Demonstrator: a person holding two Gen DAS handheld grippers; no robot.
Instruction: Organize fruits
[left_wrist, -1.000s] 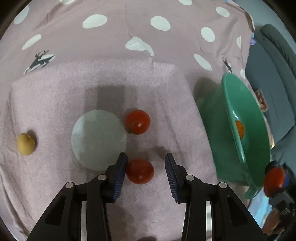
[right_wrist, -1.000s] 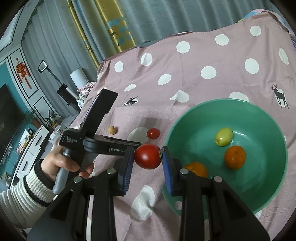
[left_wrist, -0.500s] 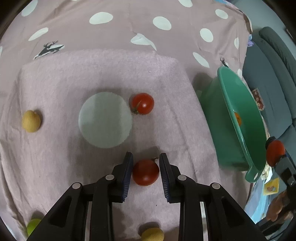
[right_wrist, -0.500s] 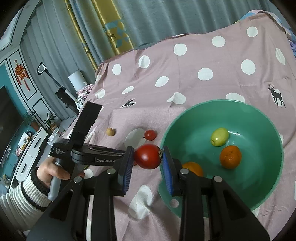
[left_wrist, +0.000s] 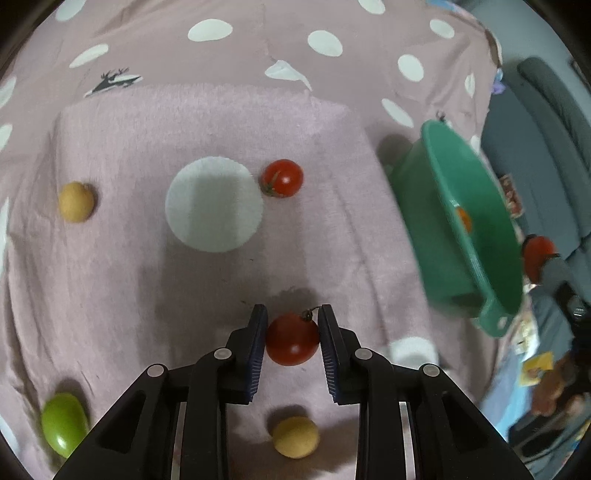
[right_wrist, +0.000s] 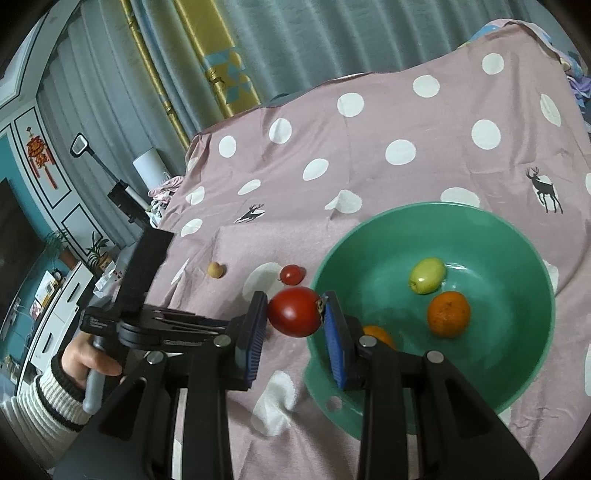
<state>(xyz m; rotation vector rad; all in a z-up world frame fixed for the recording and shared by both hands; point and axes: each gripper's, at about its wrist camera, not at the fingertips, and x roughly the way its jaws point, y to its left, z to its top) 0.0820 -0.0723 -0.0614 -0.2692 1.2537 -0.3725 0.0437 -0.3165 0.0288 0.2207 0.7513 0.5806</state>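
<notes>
The left gripper (left_wrist: 291, 338) pinches a small red tomato (left_wrist: 292, 339) between its blue pads, above the pink dotted cloth (left_wrist: 221, 122) — a side grip that leaves the stem free. The right gripper (right_wrist: 295, 317) clamps a larger tomato (right_wrist: 294, 311) just at the rim of the green bowl (right_wrist: 517, 391), seemingly held there for a drop inside. The bowl already holds a green apple (right_wrist: 426, 275) and two oranges (right_wrist: 448, 314). Loose on the cloth lie another tomato (left_wrist: 282, 178), two yellowish fruits (left_wrist: 76, 201) and a green fruit (left_wrist: 63, 422) — likely next.
</notes>
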